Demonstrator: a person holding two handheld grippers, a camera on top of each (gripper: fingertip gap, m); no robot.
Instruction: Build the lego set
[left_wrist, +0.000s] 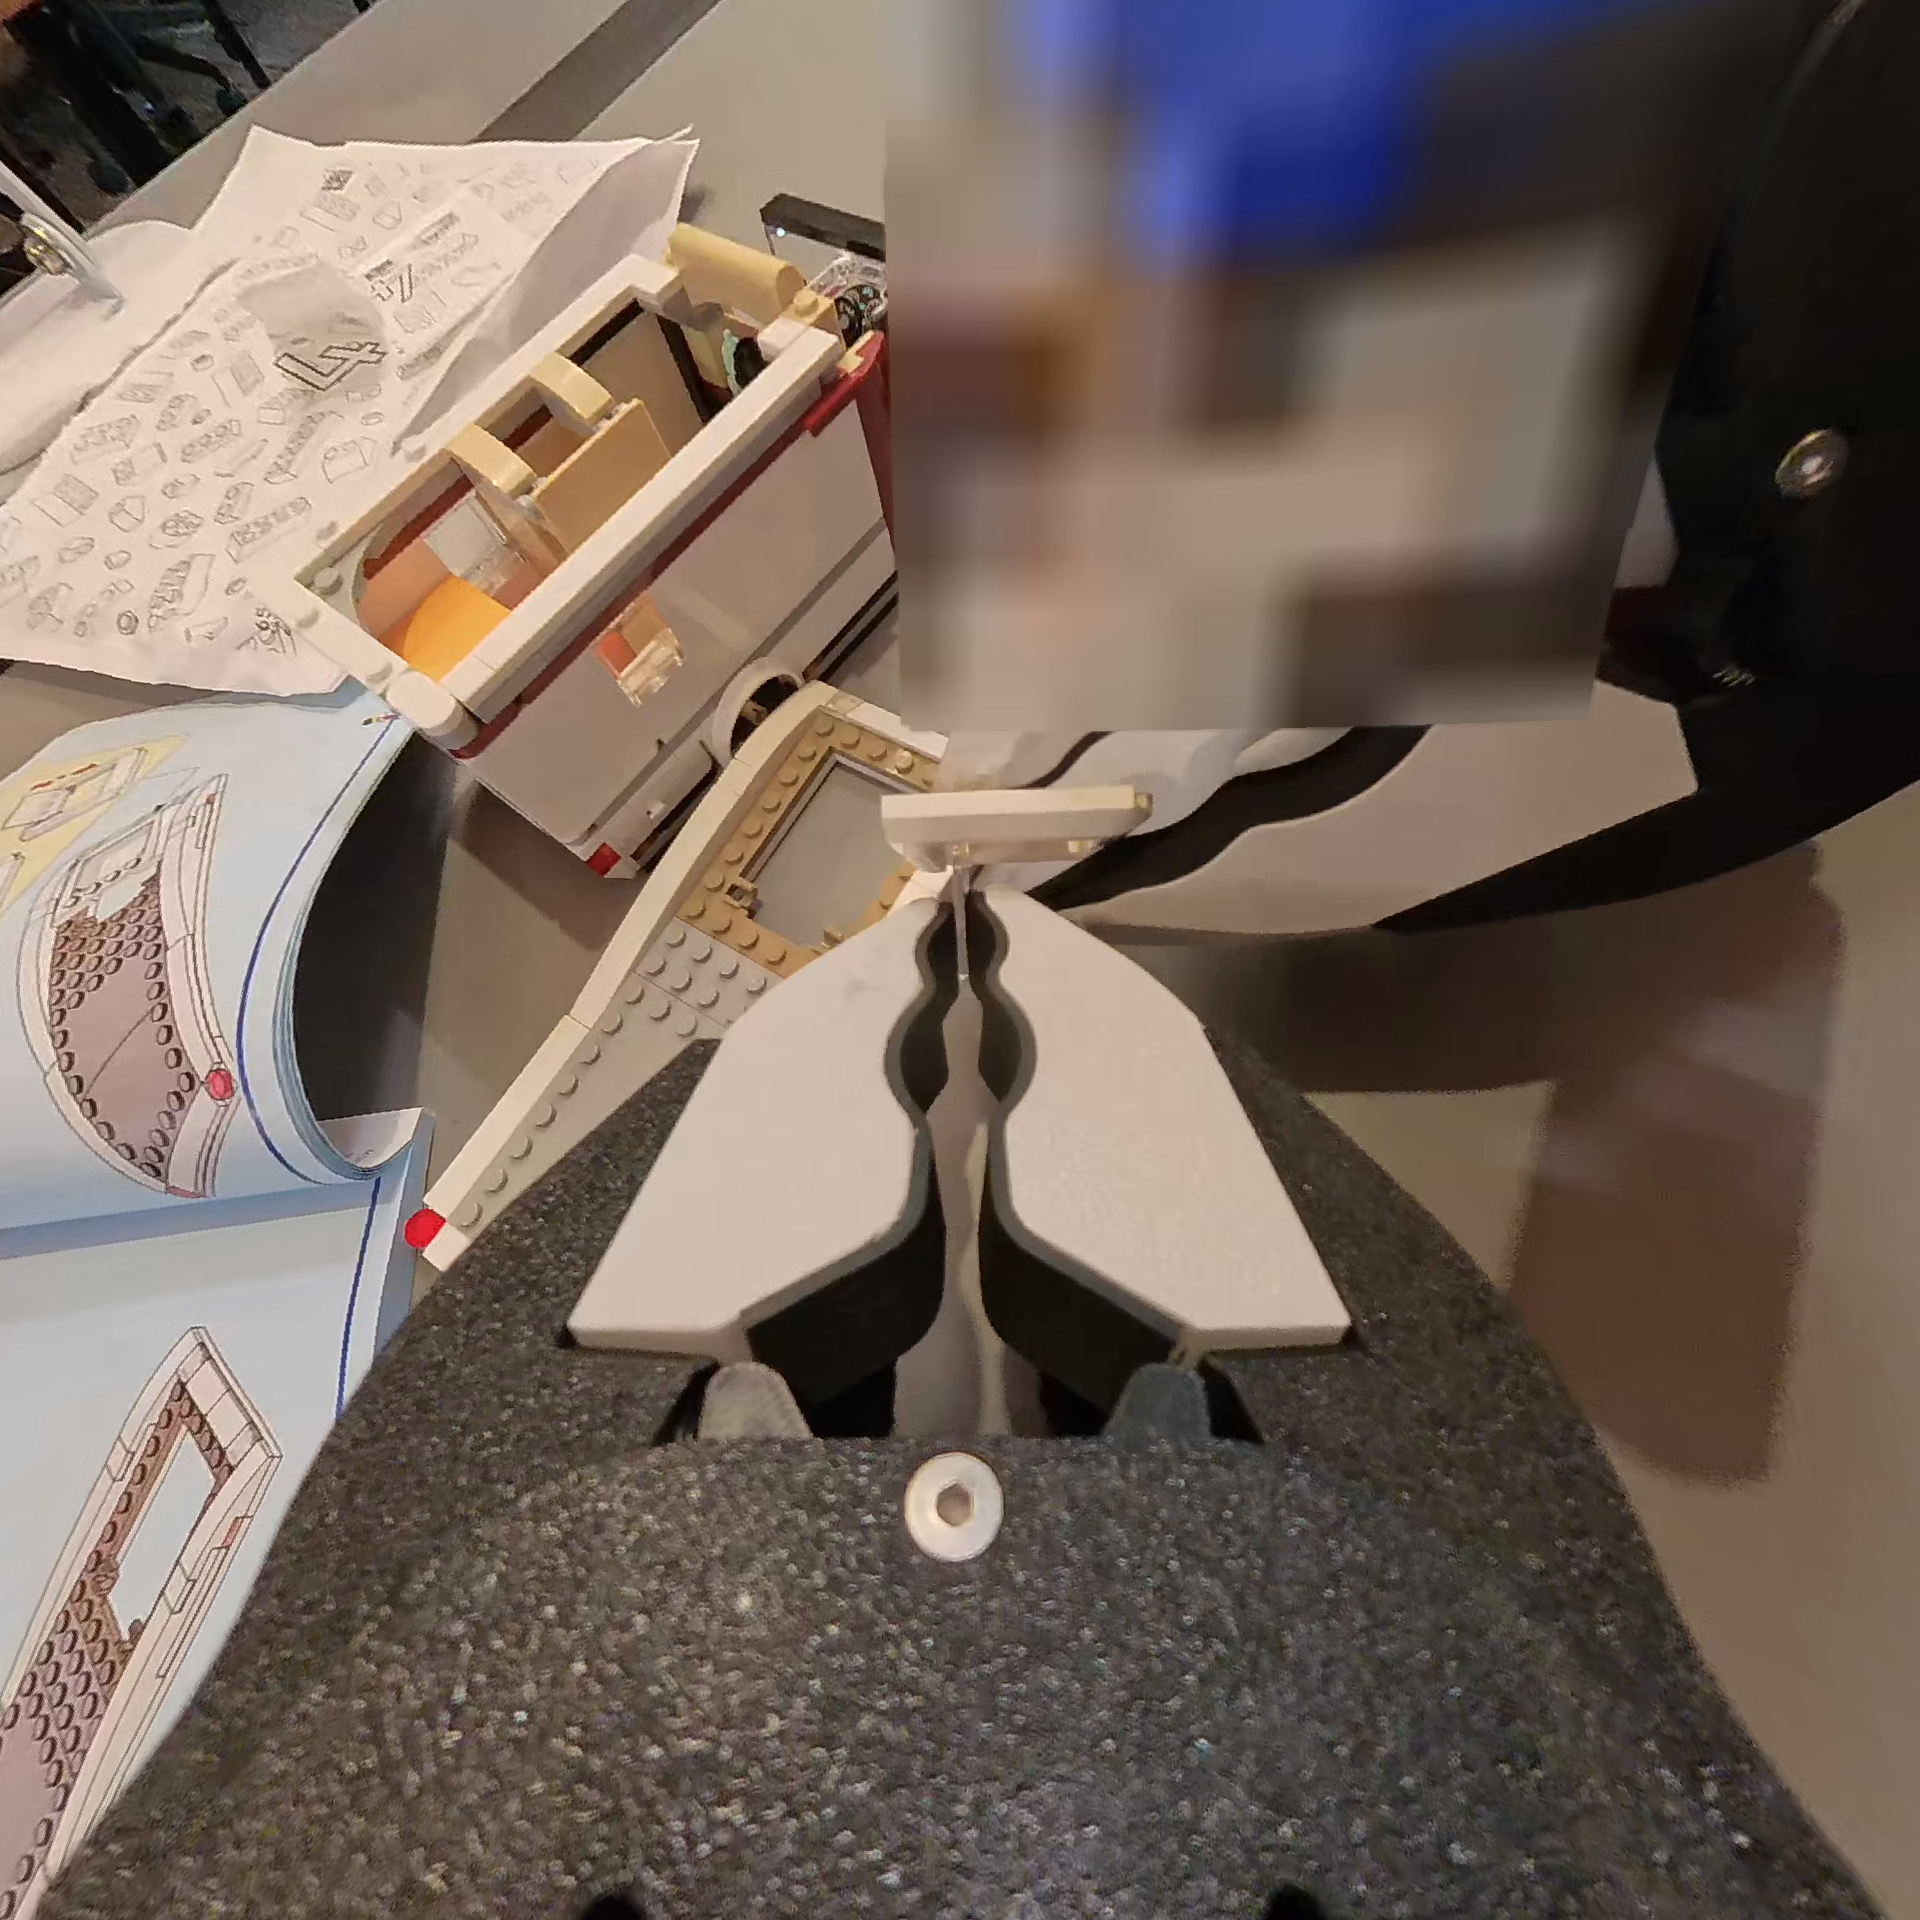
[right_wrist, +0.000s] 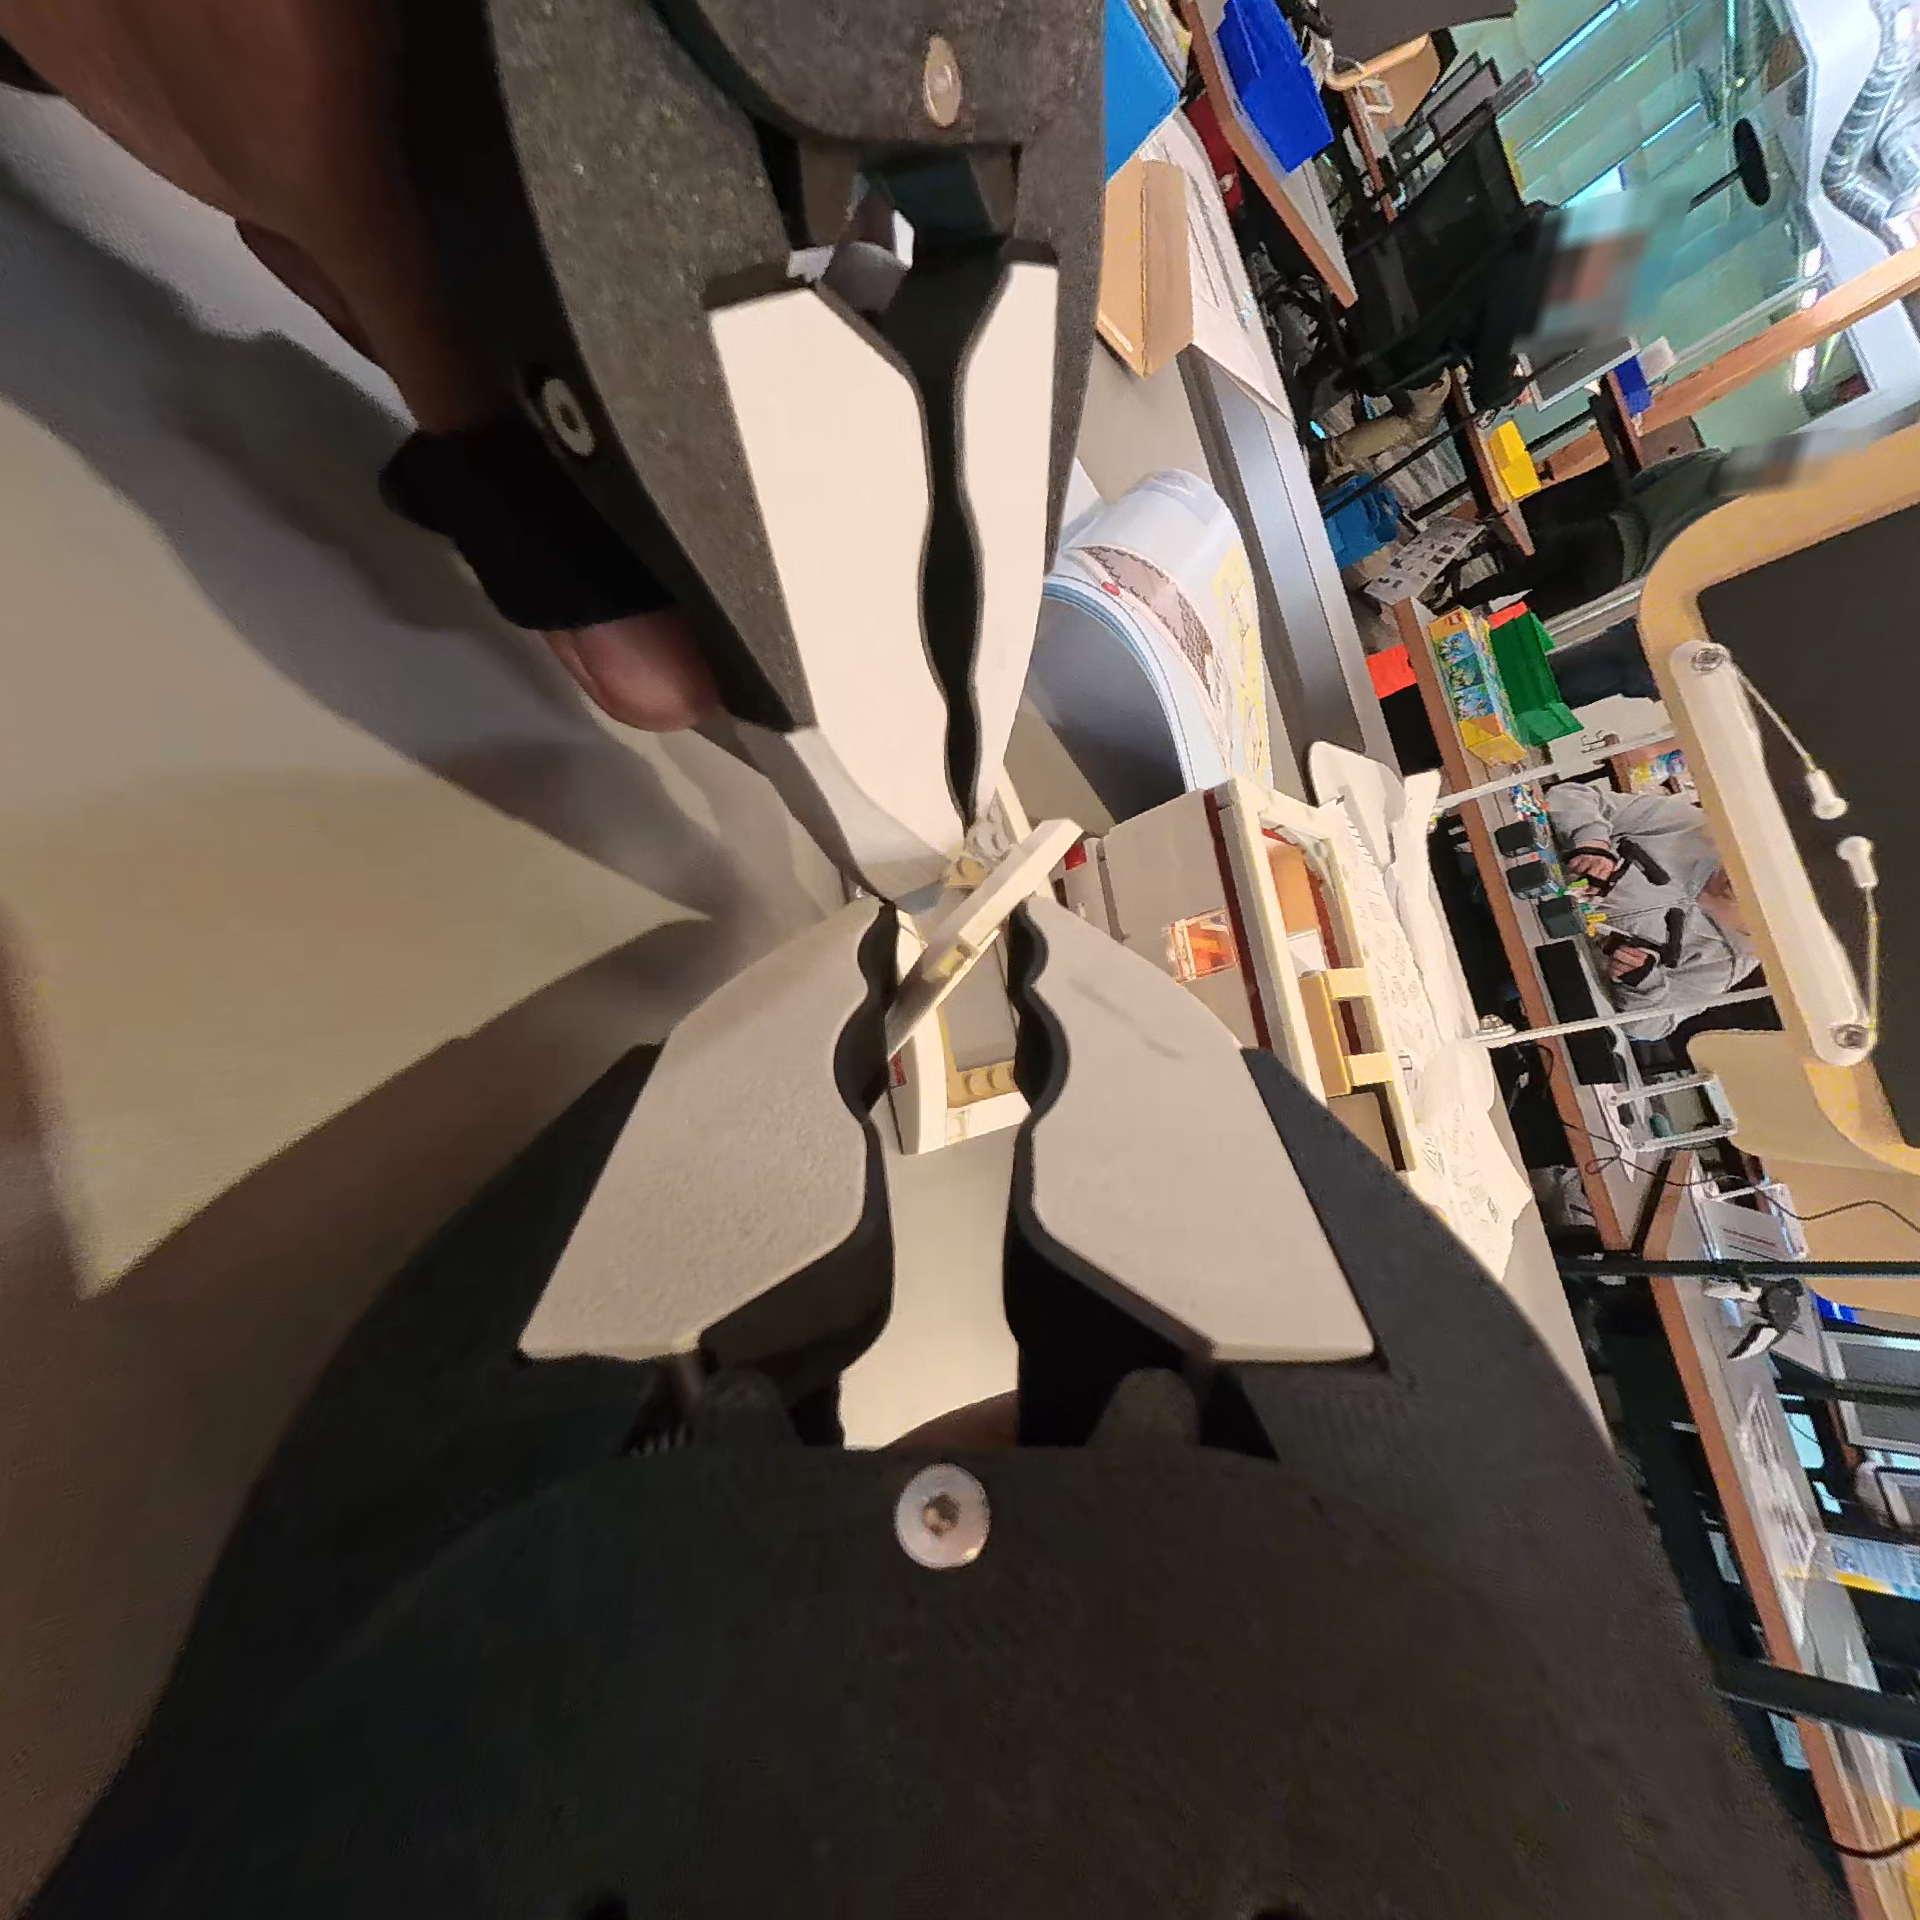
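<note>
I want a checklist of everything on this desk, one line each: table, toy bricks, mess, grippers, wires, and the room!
Surface: grey table, partly covered.
Things in use: white flat brick piece on a thin clear tab; boxy brick model; tan and white studded frame.
Clutter: open instruction booklet; crumpled printed paper.
Grippers: left gripper shut on the clear tab; right gripper around the white piece, whether it touches it I cannot tell.
Cables: nothing seen on this table.
Surroundings: other desks with coloured bins and a seated person.
</note>
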